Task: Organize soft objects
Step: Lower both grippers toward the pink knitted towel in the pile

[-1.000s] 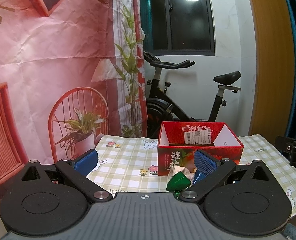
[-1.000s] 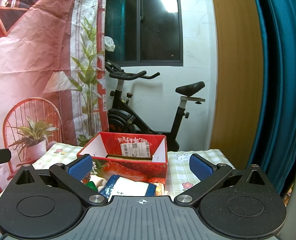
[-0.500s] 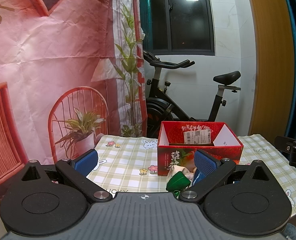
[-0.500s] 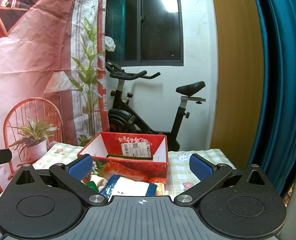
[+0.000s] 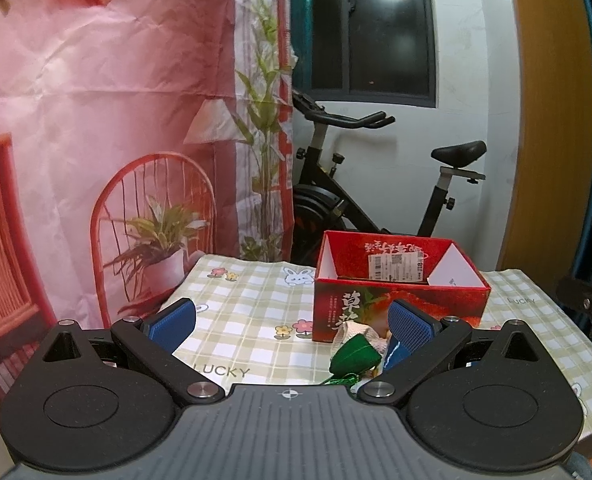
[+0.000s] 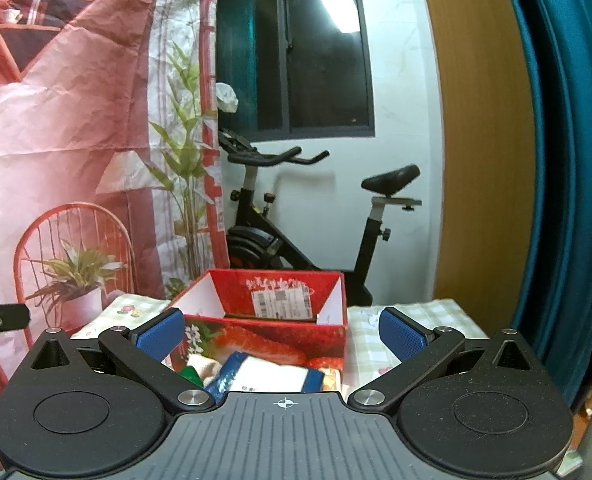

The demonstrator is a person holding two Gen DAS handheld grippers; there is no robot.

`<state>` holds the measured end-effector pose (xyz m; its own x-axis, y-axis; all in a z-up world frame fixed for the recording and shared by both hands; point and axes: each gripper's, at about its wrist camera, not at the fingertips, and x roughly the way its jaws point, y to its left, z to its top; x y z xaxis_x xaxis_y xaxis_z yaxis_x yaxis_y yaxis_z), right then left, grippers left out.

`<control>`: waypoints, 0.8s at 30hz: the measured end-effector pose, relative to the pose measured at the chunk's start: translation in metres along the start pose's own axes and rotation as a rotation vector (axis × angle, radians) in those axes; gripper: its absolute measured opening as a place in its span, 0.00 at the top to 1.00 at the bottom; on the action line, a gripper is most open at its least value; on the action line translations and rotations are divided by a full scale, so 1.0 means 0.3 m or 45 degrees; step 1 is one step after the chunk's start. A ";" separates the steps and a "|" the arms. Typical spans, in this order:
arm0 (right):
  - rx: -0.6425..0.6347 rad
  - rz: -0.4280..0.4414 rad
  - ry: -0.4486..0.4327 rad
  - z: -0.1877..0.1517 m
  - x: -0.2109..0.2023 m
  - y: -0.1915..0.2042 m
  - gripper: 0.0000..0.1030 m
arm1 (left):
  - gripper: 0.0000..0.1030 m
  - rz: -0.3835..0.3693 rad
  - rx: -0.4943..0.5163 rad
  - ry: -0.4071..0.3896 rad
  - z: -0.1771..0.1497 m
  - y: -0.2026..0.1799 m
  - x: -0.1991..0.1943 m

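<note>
A red cardboard box (image 5: pixel 400 280) stands open on the checked tablecloth (image 5: pixel 248 312); it also shows in the right wrist view (image 6: pixel 264 320). Soft things lie in front of it: a green wrapped bundle (image 5: pixel 354 356) on a beige cloth (image 5: pixel 356 330), and a blue and white packet (image 6: pixel 268 374). My left gripper (image 5: pixel 292 322) is open and empty, its right finger just beside the green bundle. My right gripper (image 6: pixel 282 332) is open and empty, held above the packet and in front of the box.
An exercise bike (image 5: pixel 376 184) stands behind the table by the white wall. A pink printed backdrop (image 5: pixel 96 120) hangs at the left, a wooden panel and blue curtain (image 6: pixel 556 160) at the right. The other gripper's tip shows at the right edge (image 5: pixel 588 304).
The view of the left gripper has shifted slightly, with a little motion blur. Both grippers stay open. Nothing on the table has moved.
</note>
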<state>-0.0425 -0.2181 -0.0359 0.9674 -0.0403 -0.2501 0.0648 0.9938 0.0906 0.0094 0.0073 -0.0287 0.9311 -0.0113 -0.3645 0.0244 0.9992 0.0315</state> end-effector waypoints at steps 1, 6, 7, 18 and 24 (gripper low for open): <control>0.011 -0.001 0.015 -0.015 0.016 -0.006 0.00 | 0.00 -0.005 -0.027 0.007 -0.010 0.010 0.013; 0.020 -0.002 0.053 -0.102 0.086 -0.035 0.00 | 0.00 -0.026 -0.142 0.080 -0.067 0.045 0.103; 0.010 0.000 0.050 -0.124 0.100 -0.036 0.00 | 0.00 -0.029 -0.135 0.085 -0.082 0.047 0.121; 0.019 0.005 0.365 -0.349 0.295 -0.038 0.00 | 0.00 -0.015 0.034 0.319 -0.244 0.011 0.343; 0.006 -0.019 0.468 -0.449 0.361 -0.040 0.00 | 0.00 -0.056 0.010 0.410 -0.306 0.009 0.405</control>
<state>0.0284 -0.2203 -0.1938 0.8139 -0.0136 -0.5809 0.0799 0.9928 0.0887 0.0892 0.0123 -0.1582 0.7661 -0.0407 -0.6415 0.0663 0.9977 0.0158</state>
